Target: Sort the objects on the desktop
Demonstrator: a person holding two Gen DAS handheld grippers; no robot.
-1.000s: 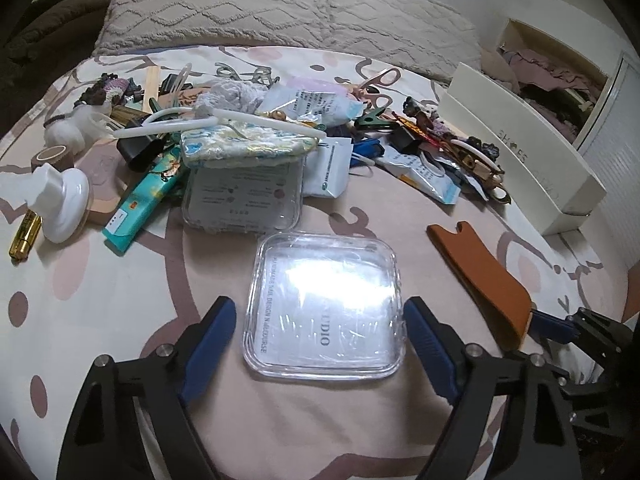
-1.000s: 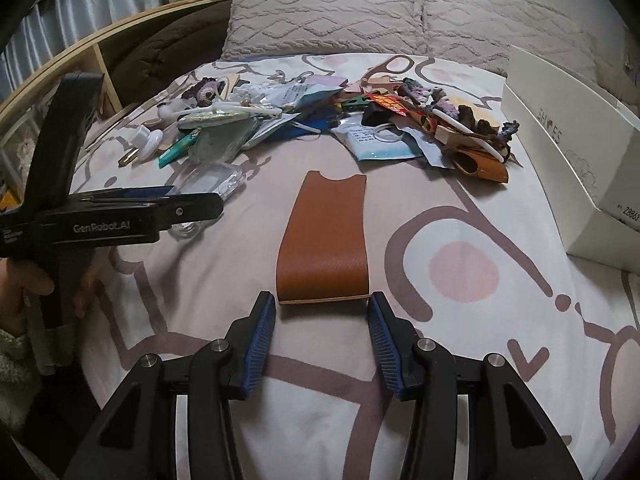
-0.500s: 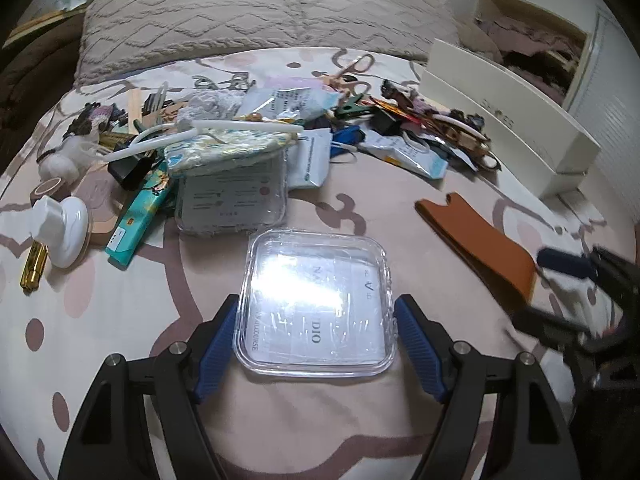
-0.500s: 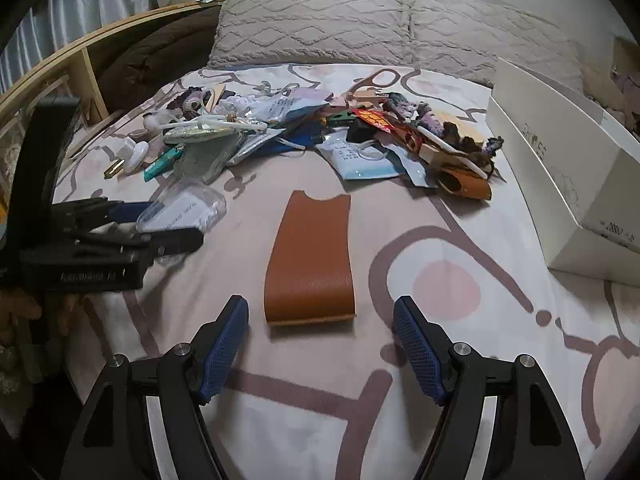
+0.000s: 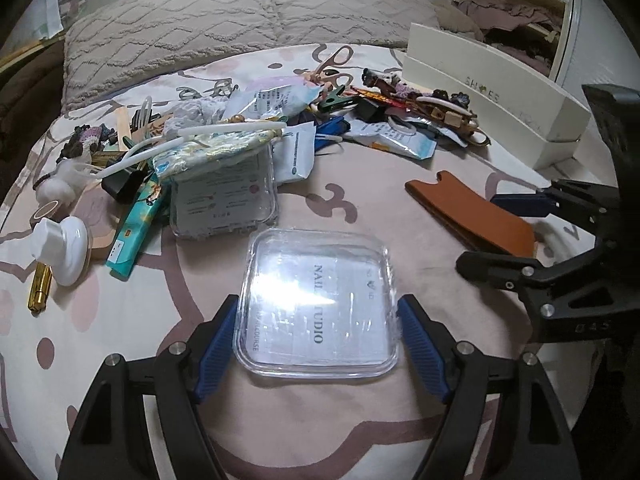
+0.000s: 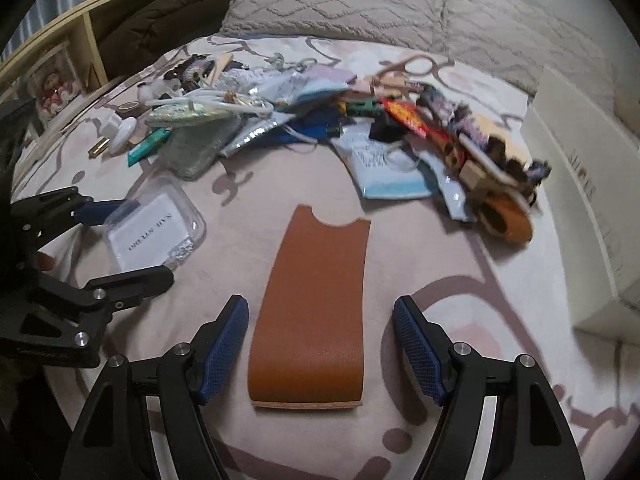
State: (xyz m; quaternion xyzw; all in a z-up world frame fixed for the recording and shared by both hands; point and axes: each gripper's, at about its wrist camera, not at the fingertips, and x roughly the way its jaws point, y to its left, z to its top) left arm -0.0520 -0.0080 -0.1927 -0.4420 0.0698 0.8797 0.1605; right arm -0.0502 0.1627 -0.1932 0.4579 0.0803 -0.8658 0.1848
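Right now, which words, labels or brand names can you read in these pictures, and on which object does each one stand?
"NAIL STUDIO": paper label inside the clear square box, readable in both views.
"NAILCOURSE": along the edge of that same label, small, partly readable.
"SH ES", a small mark between the letters: side of the white shoe box.
Second clear box: printed lines too small to read.
White packet and teal pack: print too small to read.

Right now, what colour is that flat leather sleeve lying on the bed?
Tan brown flat leather sleeve, clearest in the right wrist view.
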